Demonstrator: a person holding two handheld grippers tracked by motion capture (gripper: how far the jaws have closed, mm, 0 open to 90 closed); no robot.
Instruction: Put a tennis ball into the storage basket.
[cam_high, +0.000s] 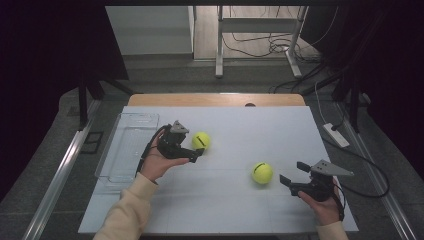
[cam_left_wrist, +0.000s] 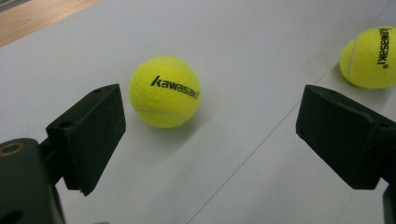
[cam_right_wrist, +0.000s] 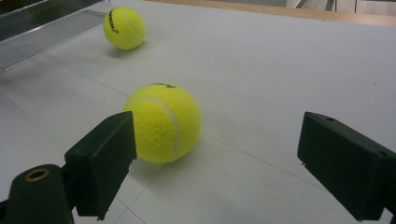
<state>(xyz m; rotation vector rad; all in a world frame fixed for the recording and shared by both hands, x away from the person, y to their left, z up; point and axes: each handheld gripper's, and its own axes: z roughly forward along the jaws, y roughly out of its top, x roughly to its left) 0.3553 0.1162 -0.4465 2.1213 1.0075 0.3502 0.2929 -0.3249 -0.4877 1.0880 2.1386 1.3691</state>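
Left gripper (cam_high: 198, 151): I am holding it with its jaws standing wide apart, nothing between them, pointing at the nearer ball.
Right gripper (cam_high: 293, 172): I am holding it low over the white counter (cam_high: 280, 130), jaws spread wide and gripping nothing.
First ball: a fuzzy yellow-green tennis ball with black lettering (cam_left_wrist: 164, 92) is sitting on the counter just ahead of my left gripper, slightly toward its left jaw, not touching either jaw.
Second ball: another yellow-green tennis ball (cam_right_wrist: 163, 122) is resting just in front of my right gripper, close by its left jaw; whether it touches that jaw I cannot tell.
Tray: a clear, shallow rectangular plastic tray (cam_high: 127, 145) is lying on the counter behind my left gripper, on the side away from the balls.
Spacing: the two balls are lying well apart from each other.
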